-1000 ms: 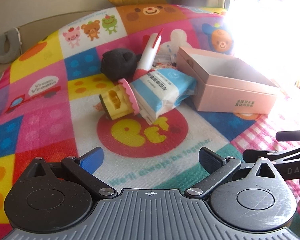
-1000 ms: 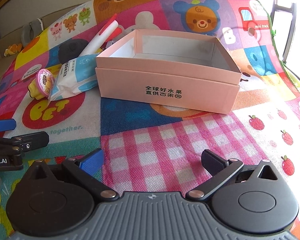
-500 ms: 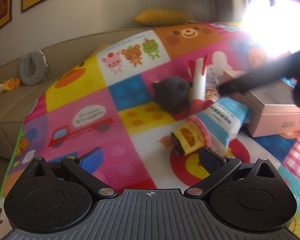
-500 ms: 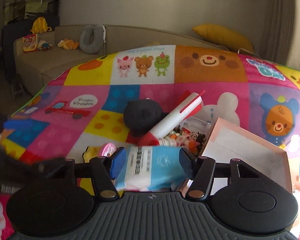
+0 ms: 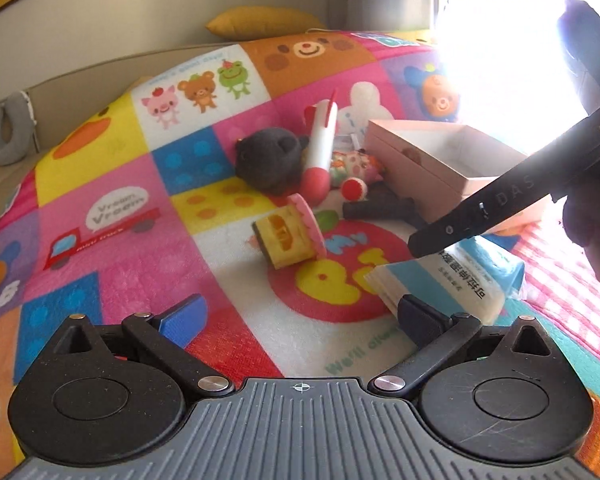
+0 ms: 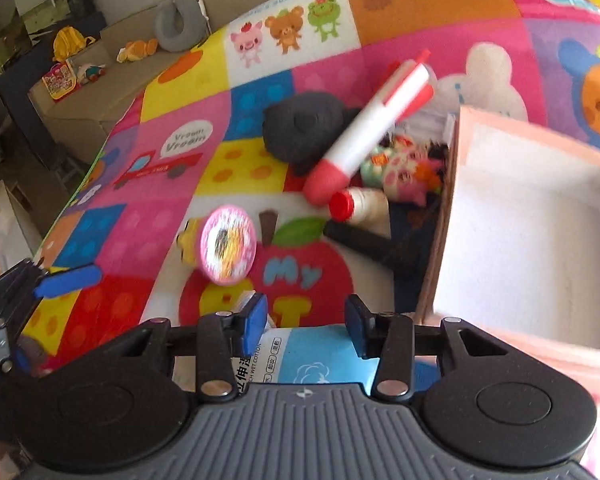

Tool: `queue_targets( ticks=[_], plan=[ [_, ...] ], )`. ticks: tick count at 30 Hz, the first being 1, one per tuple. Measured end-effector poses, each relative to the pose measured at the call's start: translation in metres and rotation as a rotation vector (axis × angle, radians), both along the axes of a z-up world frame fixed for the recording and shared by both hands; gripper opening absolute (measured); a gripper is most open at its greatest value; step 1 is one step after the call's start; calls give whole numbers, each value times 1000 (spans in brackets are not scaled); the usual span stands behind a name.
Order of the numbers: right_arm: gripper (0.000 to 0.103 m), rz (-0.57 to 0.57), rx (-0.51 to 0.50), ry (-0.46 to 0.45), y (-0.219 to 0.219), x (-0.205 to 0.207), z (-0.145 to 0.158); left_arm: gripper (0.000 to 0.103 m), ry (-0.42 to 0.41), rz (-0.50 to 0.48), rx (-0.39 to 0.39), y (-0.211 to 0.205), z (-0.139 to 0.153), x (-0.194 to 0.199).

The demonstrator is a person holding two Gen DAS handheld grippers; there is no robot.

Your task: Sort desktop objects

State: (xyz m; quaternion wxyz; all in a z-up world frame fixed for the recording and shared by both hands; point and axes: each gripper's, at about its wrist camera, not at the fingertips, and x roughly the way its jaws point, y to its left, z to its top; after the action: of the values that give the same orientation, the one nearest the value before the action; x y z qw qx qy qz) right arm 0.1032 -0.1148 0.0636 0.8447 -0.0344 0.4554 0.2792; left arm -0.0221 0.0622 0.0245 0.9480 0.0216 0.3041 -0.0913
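My right gripper [image 6: 306, 326] is shut on the blue and white wet wipes pack [image 6: 300, 360] and holds it off the mat beside the open pink box [image 6: 532, 240]. The pack [image 5: 452, 284] and the right gripper [image 5: 432, 248] also show in the left wrist view. My left gripper [image 5: 300, 316] is open and empty above the mat. A yellow jelly cup [image 5: 290, 236], a black plush [image 5: 270, 164], a big red and white pen [image 5: 320, 148], a small red-capped bottle [image 5: 354, 188] and a black bar [image 5: 380, 210] lie by the box [image 5: 440, 164].
Everything lies on a bright patchwork play mat [image 5: 132, 216]. A small patterned pouch [image 6: 404, 172] sits against the box wall. A beige sofa with a grey neck pillow [image 6: 178, 20] and toys stands behind the mat.
My right gripper has closed on the wet wipes pack and lifted it away from the pile toward the box. My left gripper has swung back to face the pile.
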Motion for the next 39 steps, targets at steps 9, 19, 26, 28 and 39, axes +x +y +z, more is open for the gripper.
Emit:
queue_targets(
  ticks=[9,19,26,28,39],
  plan=[
    [44,-122,49,-30,-68,-48,0,103,20,-306,67,-62,1,-35],
    [49,-145,103,-75,-106,-79,3,103,39,-56,150,-39,5,-2],
    [49,-223,104,-134,-93,-16,-16,103,37,-62,118,-41,7,0],
    [49,-219,126,-139,-81,-5,-17,103,51,-45,111,-37,5,2],
    [43,-14,-25,-368,-21,-35,7,103,44,16,56,-18,2,6]
  ],
)
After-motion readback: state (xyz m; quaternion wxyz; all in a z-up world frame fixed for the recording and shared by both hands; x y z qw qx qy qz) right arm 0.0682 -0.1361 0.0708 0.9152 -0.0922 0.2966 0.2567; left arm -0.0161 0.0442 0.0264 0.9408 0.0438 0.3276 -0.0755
